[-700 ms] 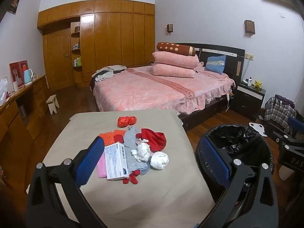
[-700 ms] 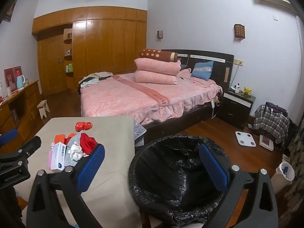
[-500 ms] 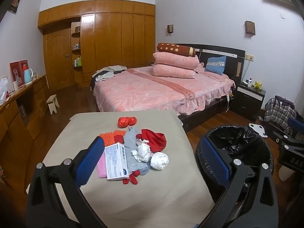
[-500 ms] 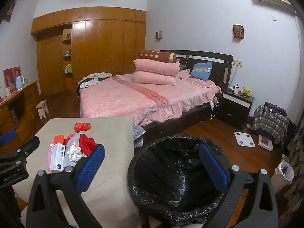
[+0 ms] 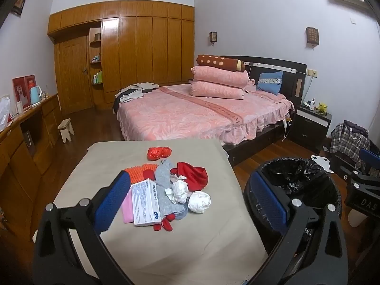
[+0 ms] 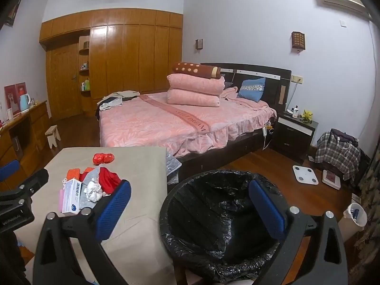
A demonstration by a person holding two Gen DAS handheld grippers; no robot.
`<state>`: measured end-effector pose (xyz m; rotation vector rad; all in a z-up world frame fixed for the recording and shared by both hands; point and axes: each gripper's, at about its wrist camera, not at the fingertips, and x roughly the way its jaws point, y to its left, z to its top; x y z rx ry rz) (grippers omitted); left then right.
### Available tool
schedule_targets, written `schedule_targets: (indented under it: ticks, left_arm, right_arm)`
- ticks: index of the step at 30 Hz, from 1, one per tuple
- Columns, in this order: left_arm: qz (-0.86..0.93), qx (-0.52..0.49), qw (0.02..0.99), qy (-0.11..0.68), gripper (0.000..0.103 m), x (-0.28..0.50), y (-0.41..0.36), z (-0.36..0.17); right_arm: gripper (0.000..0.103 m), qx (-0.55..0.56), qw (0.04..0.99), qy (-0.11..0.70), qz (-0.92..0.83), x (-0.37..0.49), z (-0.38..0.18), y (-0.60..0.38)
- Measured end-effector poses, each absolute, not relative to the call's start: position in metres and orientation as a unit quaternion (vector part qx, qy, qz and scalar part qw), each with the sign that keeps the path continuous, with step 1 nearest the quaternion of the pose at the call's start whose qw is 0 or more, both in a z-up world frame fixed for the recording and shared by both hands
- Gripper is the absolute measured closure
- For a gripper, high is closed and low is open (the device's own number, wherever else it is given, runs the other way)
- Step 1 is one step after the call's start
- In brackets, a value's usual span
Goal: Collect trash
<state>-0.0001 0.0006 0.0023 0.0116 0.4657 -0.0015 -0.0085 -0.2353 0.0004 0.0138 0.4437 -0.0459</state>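
Left gripper (image 5: 190, 197), black frame w/ blue-padded fingers (image 5: 111, 201), hung spread wide over the table (image 5: 114, 156), a low beige cloth-covered one, nothing between the pads. Right gripper (image 6: 190, 206), same build, also spread wide & empty, hovered above the round black bin w/ black plastic liner (image 6: 213, 216), which sat on the wood floor just beside the table's 3 o'clock edge.

Trash lay in one heap near table centre. In the left wrist view: two crumpled white tissue balls (image 5: 198, 200) at the heap's 4 o'clock, touching each other; white cardboard medicine box w/ blue print (image 5: 145, 201) at 7 o'clock, lying flat, partly over a pink flat packet (image 5: 127, 207). Grey knit cloth (image 5: 163, 180) ran under the box & tissues. Red fabric piece (image 5: 193, 174) at 2 o'clock, orange ribbed item (image 5: 141, 172) at 10 o'clock. Small red bits (image 5: 165, 223) at the heap's 6 o'clock edge. A crinkly red foil wrapper pair (image 5: 158, 152) sat apart at 12 o'clock, closer to the bed (image 5: 190, 116), pink-covered, past the table's far edge.

Heap fell between the left fingers in that view; in the right wrist view it lay at 9 o'clock of the bin, partly hidden behind the right gripper's left finger.
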Motion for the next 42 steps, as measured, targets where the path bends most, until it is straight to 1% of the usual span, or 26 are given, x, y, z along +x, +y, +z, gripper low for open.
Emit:
schedule_targets:
  ticks: [42]
  left_arm:
    - [-0.002,0.003,0.973,0.231,0.005,-0.0018,0.0011,0.0064]
  right_arm:
    - [0.006,0.006,0.975,0.219,-0.024,-0.006,0.0037,-0.2385]
